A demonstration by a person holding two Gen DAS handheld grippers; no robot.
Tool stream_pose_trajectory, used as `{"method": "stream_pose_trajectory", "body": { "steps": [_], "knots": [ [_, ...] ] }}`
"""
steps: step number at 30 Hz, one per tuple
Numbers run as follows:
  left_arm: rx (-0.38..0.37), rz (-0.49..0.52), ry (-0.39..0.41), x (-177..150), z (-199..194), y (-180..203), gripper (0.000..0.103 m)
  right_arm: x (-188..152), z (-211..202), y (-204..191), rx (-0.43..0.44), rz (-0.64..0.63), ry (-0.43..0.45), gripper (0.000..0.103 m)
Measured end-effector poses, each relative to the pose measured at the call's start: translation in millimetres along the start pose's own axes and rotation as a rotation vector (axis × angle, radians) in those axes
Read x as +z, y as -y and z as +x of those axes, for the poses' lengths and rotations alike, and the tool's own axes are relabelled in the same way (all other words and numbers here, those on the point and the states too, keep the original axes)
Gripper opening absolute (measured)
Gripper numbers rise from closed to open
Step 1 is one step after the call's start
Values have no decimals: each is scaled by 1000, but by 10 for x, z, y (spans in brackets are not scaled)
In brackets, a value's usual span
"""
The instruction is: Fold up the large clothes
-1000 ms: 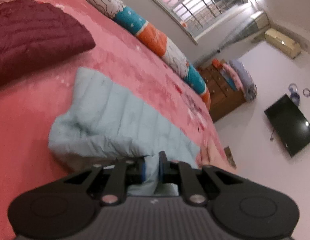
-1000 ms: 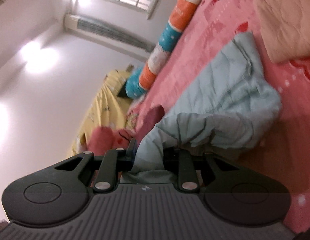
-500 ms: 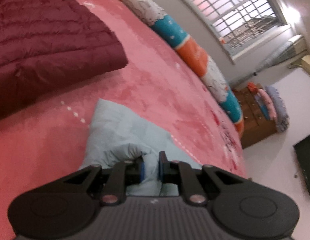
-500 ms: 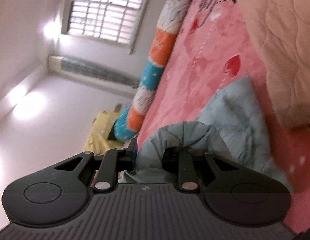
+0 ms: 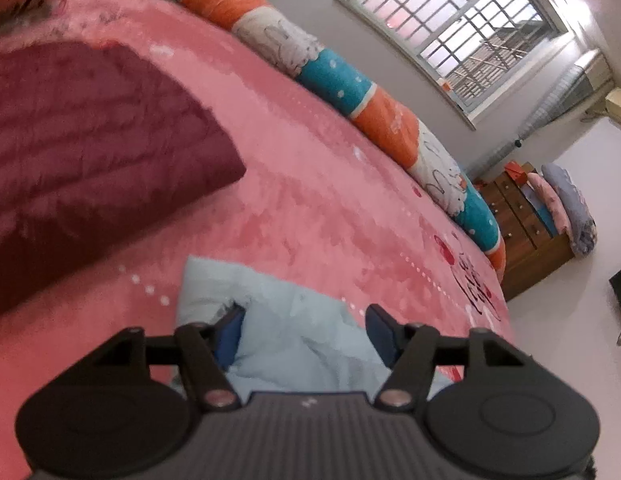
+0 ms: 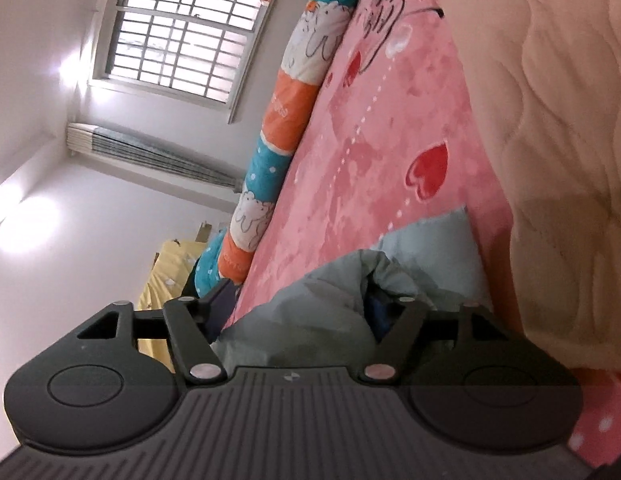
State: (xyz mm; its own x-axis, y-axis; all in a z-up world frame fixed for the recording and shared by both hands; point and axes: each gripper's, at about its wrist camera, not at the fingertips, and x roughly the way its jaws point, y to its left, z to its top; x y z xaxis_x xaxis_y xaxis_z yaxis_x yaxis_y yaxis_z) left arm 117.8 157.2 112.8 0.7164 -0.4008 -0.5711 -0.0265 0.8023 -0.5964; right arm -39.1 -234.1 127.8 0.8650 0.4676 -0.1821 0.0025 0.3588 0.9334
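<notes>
Both grippers, left gripper (image 5: 306, 330) and right gripper (image 6: 298, 304), were opening, pads clear of the pale blue garment (image 5: 294, 320) bunched between them on the pink bed (image 5: 310, 184)

Pink plush bedspread (image 5: 310, 184) printed with red hearts, long orange, teal and white bolster (image 5: 350, 92) along its far edge, barred window (image 5: 458, 28), brown wooden dresser (image 5: 526, 224), cream quilted blanket (image 6: 558, 140), yellow cloth (image 6: 166, 276)
</notes>
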Motion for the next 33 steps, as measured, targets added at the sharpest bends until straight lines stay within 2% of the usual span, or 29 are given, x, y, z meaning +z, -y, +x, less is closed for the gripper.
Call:
{"method": "stream_pose_trajectory", "body": {
  "steps": [3,5,9,12,15,18,21,23,26,29,33],
  "knots": [
    [1,43,52,74,-91,87,70,36,5,-94,32,-37,29,101],
    [-7,60,81,146,-144,140,70,67,0,-156,59,-42,57,103],
    [-7,80,128,292,-226,228,70,134,-79,-215,92,-56,120,103],
    [-10,136,126,275,-327,308,72,164,-141,-236,95,-68,141,103],
    [-13,230,87,66,-409,411,74,170,-187,-298,67,-122,139,103],
    [-30,326,36,-268,-511,521,74,146,-95,-375,39,-195,81,103],
    [-46,404,16,-608,-676,610,74,50,-23,-523,-32,-357,33,103],
    [-82,433,-4,-826,-798,636,74,-68,-26,-644,-62,-464,10,103],
    [-83,492,-46,-1105,-885,682,74,-216,-132,-696,-37,-511,36,103],
    [-93,539,-108,-1333,-841,682,74,-320,-234,-708,-49,-535,65,103],
    [-27,599,-115,-1440,-627,656,74,-484,-260,-744,-81,-571,62,103]
  ]
}}
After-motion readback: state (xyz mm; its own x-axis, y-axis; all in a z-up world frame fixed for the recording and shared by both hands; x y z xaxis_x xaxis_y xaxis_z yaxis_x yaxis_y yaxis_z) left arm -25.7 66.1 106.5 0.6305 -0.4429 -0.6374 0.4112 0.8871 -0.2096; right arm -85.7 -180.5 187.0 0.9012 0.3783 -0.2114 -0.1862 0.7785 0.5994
